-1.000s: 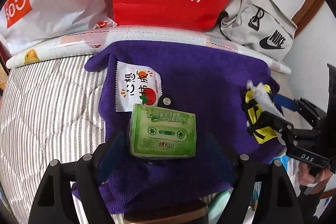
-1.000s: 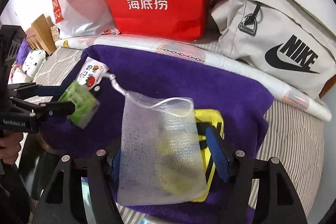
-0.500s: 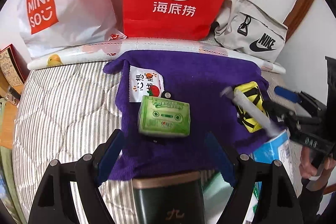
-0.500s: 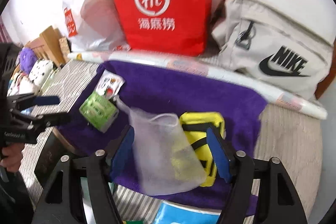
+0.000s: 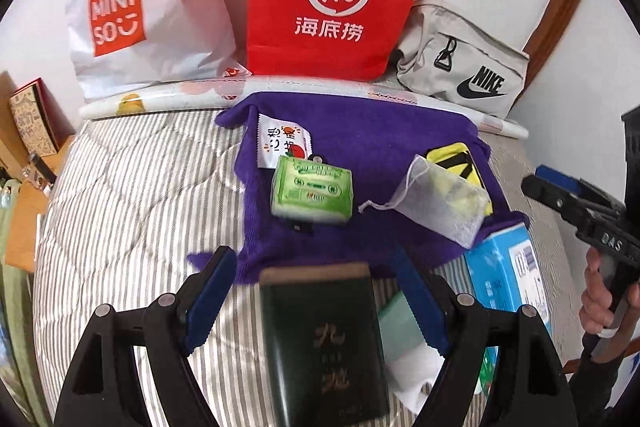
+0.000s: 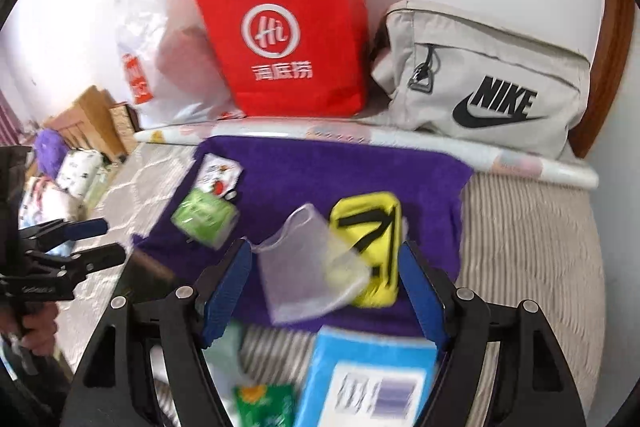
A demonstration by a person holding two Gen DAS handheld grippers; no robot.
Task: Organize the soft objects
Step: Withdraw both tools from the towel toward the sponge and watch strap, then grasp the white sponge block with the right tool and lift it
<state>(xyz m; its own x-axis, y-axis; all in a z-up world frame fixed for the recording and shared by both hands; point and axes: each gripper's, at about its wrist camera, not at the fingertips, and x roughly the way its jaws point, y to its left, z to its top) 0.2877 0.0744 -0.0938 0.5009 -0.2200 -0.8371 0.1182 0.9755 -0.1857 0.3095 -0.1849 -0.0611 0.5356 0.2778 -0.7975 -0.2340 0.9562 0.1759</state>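
On the bed, a purple towel point(image 5: 360, 131) carries four soft things: one green tissue pack point(image 5: 312, 191), one white snack sachet point(image 5: 282, 143) touching its far edge, one mesh drawstring pouch point(image 5: 440, 203), and one yellow pouch point(image 5: 454, 159) partly beneath the mesh. Both the left tongs point(image 5: 316, 303) and right tongs point(image 6: 324, 287) stand apart, holding nothing. The tissue pack looks light and squashy, best pinched across its short sides. The mesh pouch is limp and likely to sag; its gathered neck by the string seems the surest hold.

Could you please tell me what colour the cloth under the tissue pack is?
The cloth is deep purple, clearest in the left wrist view.
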